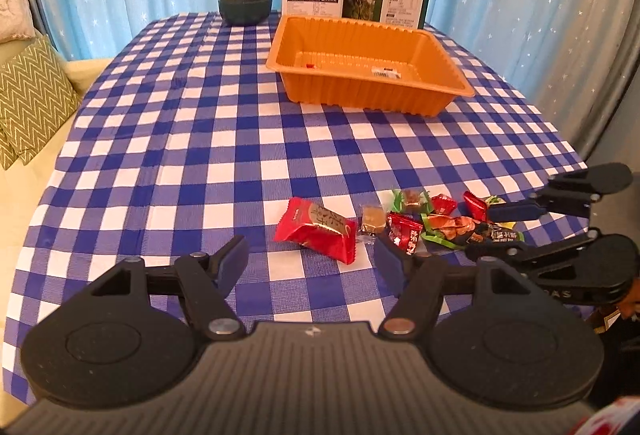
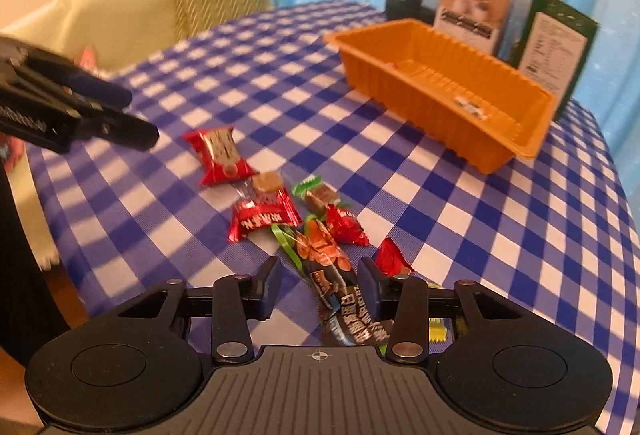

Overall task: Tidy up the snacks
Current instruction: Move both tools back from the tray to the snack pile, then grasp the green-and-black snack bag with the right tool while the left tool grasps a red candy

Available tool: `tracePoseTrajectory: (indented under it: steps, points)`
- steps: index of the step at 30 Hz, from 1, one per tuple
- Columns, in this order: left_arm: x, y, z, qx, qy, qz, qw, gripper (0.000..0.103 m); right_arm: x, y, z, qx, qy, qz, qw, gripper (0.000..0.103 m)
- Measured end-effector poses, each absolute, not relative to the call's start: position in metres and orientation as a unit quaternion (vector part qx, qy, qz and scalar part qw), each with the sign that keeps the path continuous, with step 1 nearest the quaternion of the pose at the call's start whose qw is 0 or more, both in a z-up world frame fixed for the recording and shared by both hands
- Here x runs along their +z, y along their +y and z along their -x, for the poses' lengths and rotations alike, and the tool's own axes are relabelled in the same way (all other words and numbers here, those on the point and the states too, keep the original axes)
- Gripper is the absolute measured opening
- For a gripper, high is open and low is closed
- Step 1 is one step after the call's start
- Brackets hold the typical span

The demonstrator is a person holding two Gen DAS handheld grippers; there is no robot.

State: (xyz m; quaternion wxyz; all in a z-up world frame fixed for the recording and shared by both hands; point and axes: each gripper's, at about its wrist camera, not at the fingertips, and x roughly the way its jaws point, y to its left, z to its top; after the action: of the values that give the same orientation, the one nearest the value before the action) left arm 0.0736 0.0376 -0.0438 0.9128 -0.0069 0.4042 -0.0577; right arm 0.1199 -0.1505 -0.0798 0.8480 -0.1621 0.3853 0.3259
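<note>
Left wrist view: we see the checkered tabletop (image 1: 180, 139), the orange tray (image 1: 372, 65) at its far side, and wrapped snacks (image 1: 400, 223) near us. Left gripper (image 1: 312, 267) fingers stand released; right gripper (image 2: 320, 285) fingers straddle a dark snack bar (image 2: 344, 299), not yet clamped.

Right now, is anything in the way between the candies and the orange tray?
No. Only bare checked cloth lies between the candies and the tray.

Wrapped red, green and brown foil snacks (image 1: 404, 223) lie clustered on the checked desk; the ribbed orange plastic tray (image 1: 370, 65) sits well apart.
</note>
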Motion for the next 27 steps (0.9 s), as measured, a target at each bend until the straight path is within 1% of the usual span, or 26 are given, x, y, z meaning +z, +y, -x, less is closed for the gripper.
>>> tracePoseTrajectory:
  steps: [4,11,15,20,24,27]
  points:
    - [-0.051,0.035,-0.080,-0.062,0.411,0.010,0.909,0.066,-0.090,-0.146,-0.134,0.333,0.388,0.184,0.839,0.033]
    - [-0.058,0.029,-0.084,-0.071,0.417,0.018,0.906,0.066,-0.092,-0.144,-0.141,0.327,0.405,0.181,0.834,0.033]
    - [-0.058,0.029,-0.082,-0.074,0.418,0.021,0.905,0.066,-0.088,-0.144,-0.136,0.300,0.437,0.128,0.838,0.033]
    - [-0.056,0.033,-0.079,-0.076,0.418,0.025,0.905,0.066,-0.088,-0.144,-0.118,0.296,0.429,0.130,0.843,0.034]
    - [-0.056,0.035,-0.079,-0.076,0.420,0.028,0.904,0.066,-0.096,-0.145,-0.118,0.293,0.438,0.133,0.839,0.034]
    - [-0.057,0.036,-0.080,-0.073,0.421,0.031,0.904,0.066,-0.098,-0.147,-0.118,0.290,0.433,0.116,0.846,0.033]
